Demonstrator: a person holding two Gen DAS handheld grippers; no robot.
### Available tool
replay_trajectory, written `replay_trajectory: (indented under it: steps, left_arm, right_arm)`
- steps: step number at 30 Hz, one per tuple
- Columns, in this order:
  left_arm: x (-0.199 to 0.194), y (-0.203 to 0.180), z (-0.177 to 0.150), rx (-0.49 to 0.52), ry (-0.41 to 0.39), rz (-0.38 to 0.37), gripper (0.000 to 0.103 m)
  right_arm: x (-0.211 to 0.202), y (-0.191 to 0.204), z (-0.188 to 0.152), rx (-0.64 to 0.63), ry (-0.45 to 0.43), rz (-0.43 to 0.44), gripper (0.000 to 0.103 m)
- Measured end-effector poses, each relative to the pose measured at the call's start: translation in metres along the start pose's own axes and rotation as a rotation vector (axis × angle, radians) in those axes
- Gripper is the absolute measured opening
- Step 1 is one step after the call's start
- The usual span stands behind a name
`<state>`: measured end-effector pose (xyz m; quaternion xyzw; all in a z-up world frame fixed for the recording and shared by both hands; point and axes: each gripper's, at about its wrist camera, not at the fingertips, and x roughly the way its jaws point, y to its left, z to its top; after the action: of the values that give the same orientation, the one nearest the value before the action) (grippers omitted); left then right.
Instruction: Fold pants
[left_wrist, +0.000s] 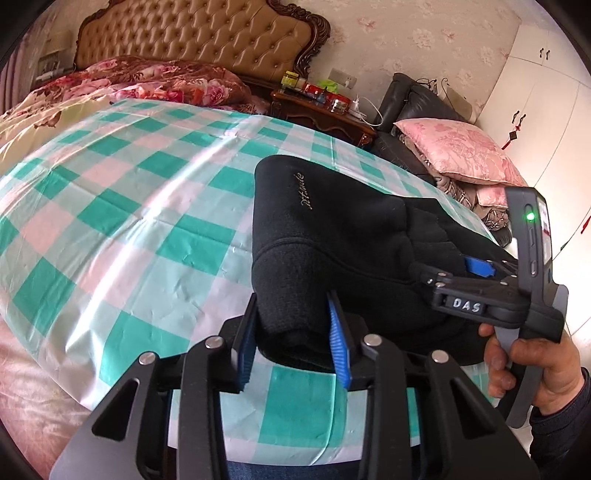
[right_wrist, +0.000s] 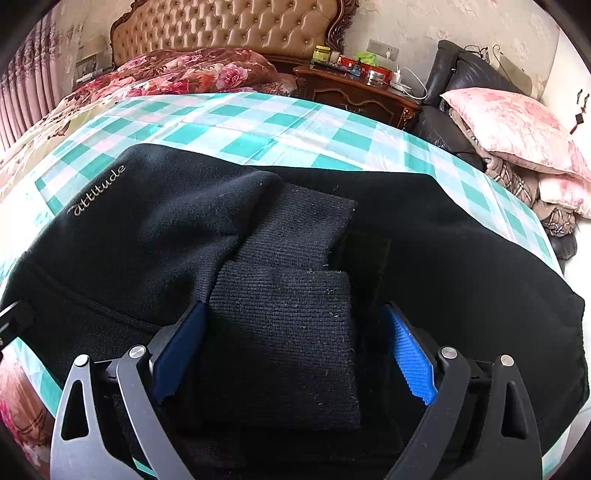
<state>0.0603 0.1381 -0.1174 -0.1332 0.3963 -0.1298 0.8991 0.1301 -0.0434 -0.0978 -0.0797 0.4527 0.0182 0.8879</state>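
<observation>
The black fleece pants (left_wrist: 332, 236) lie folded in a bundle on the green-and-white checked cloth (left_wrist: 129, 206); script lettering shows near the far corner. My left gripper (left_wrist: 293, 339) straddles the near folded edge, its blue pads (left_wrist: 338, 343) open on either side of it. My right gripper (left_wrist: 476, 267) reaches in from the right over the bundle. In the right wrist view the pants (right_wrist: 147, 221) fill the frame, and the ribbed cuffs (right_wrist: 288, 332) lie between the wide-open blue pads (right_wrist: 410, 354) of my right gripper (right_wrist: 295, 354).
The cloth covers a bed with a tufted headboard (left_wrist: 192, 37) and floral quilt (left_wrist: 147, 81). A cluttered wooden nightstand (left_wrist: 325, 110), a black chair (left_wrist: 417, 99) with a pink pillow (left_wrist: 454, 151), and a white wardrobe (left_wrist: 535, 96) stand to the right.
</observation>
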Motion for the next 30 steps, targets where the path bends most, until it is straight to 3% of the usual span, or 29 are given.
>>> replay_trajectory:
  steps: [5,9,11,14,16,18,24,26,28,30]
  left_arm:
    - [0.000,0.000,-0.001,0.003,0.000,0.003,0.034]
    - [-0.001,-0.001,-0.001,0.004,-0.001,0.004,0.034]
    - [-0.001,-0.001,-0.001,0.001,-0.001,0.001,0.034]
    - [-0.002,0.001,0.000,-0.018,0.002,-0.013,0.035]
    - [-0.002,0.007,0.000,-0.060,0.004,-0.045,0.043]
    - [-0.001,0.015,0.000,-0.115,0.008,-0.086,0.063]
    - [0.014,0.033,-0.004,-0.224,0.046,-0.133,0.067]
    - [0.019,0.038,-0.005,-0.268,0.059,-0.176,0.067]
    - [0.022,0.037,-0.003,-0.267,0.062,-0.203,0.056]
    - [0.019,0.031,-0.001,-0.249,0.051,-0.177,0.047]
  right_arm:
    - [-0.013,-0.009,0.012,0.051,-0.033,0.010,0.089]
    - [-0.014,-0.024,0.040,0.120,-0.069,0.014,0.085]
    - [-0.003,-0.028,0.053,0.117,-0.057,-0.021,0.083]
    - [0.027,-0.033,0.064,0.095,0.032,-0.084,0.077]
    - [0.036,-0.037,0.063,0.097,0.053,-0.068,0.077]
    - [0.037,-0.035,0.061,0.077,0.050,-0.073,0.078]
    - [0.040,-0.035,0.059,0.065,0.063,-0.071,0.081]
    - [0.039,-0.038,0.062,0.070,0.069,-0.069,0.083]
    - [0.030,-0.039,0.068,0.076,0.071,-0.073,0.085]
    - [0.013,-0.033,0.077,0.052,0.038,-0.075,0.087]
